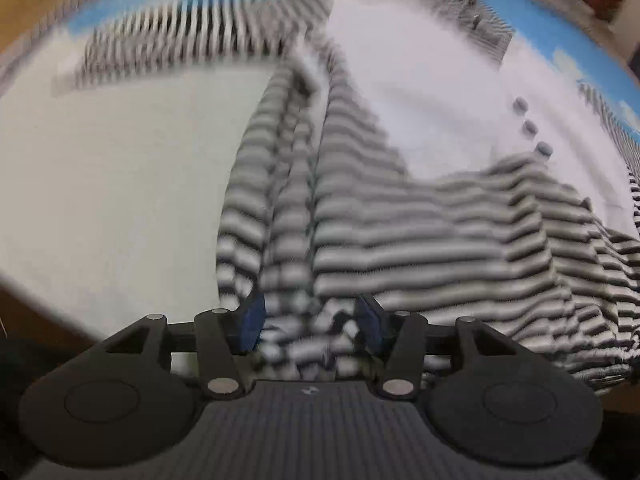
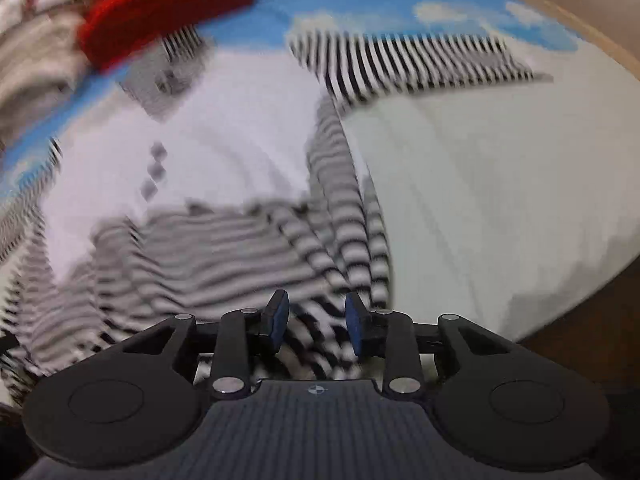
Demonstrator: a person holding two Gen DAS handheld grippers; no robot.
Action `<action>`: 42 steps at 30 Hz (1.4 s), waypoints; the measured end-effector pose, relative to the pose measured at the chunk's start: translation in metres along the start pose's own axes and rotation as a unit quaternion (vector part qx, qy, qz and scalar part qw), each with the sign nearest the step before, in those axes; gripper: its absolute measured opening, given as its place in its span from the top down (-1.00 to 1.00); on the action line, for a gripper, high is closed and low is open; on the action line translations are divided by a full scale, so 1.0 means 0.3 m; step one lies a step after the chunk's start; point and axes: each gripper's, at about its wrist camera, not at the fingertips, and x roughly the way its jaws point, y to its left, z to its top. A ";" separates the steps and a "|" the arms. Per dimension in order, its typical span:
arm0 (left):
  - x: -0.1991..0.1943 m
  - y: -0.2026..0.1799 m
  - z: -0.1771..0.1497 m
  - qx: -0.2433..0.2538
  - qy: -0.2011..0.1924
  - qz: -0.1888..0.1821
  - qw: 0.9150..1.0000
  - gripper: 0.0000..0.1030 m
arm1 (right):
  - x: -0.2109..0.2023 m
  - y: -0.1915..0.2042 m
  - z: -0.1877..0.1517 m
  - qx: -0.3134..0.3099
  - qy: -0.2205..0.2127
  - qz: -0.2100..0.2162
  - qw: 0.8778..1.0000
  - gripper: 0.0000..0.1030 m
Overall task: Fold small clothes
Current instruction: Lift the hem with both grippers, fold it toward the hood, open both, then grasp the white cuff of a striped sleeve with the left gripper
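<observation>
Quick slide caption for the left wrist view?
Left claw grips the striped garment, lifting its hem over the white panel.

a wooden table (image 2: 580, 344) carries a cloth printed with blue sky and white clouds (image 2: 360, 0), pale and plain over its near part. spread flat on it lies a small white garment with black-and-white striped sleeves and hem (image 1: 420, 120), (image 2: 240, 140), one striped sleeve stretched out sideways. at the far edge sits a red item (image 2: 168, 4), beside a blurred heap of other fabrics (image 2: 36, 64).
</observation>
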 end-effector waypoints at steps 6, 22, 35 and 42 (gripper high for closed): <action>-0.121 -0.046 0.039 0.022 -0.100 -0.012 0.995 -0.17 | -0.069 0.011 0.016 0.026 -0.063 0.026 0.997 0.36; -0.516 -0.115 0.471 0.040 -0.330 -0.067 0.941 -0.42 | -0.472 0.210 0.283 -0.096 -0.332 0.074 0.935 0.18; 0.047 0.314 0.816 -0.071 -0.159 0.017 0.985 0.39 | -0.381 0.357 0.606 -0.122 -0.335 0.067 0.932 -0.25; 0.144 0.643 0.852 -0.215 -0.131 0.012 0.968 0.22 | -0.145 0.492 0.678 -0.143 -0.299 0.090 0.939 -0.16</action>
